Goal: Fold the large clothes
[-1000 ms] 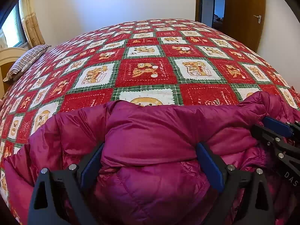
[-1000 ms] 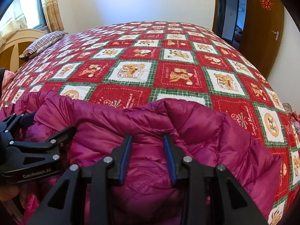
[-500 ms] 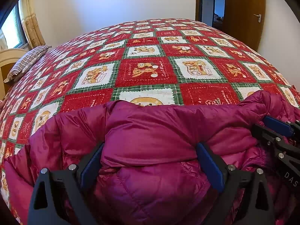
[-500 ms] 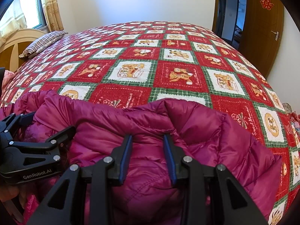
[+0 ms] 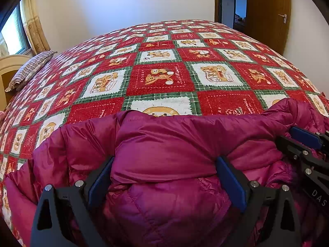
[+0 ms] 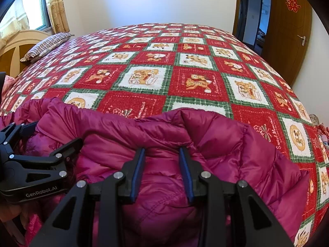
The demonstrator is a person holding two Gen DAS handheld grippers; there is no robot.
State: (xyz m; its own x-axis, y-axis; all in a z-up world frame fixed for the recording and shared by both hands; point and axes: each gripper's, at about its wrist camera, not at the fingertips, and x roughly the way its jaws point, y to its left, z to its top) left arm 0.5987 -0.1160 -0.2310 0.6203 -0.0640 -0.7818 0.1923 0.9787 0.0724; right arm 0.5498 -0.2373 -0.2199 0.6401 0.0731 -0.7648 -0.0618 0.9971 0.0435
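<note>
At the bed's [image 5: 164, 78] near edge, the jacket [image 5: 164, 148] runs 9-to-3; left gripper [image 5: 164, 181], fingers wide, straddles one fold, right gripper [image 6: 162, 173] pinches another alongside, bedspread open at 12.

It was a home bedroom: a wide bed [image 6: 185, 65] under a red checked blanket, a striped pillow [image 6: 47, 46], curtained window [image 6: 35, 10], wooden door [image 6: 287, 30].

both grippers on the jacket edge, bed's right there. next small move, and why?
Probably close the left gripper on the puffy fold between its wide-open fingers. The right gripper is narrower, with magenta jacket bulging between its pads, though a firm pinch cannot be confirmed. An even hold on both sides seems needed before spreading it over the quilt.
</note>
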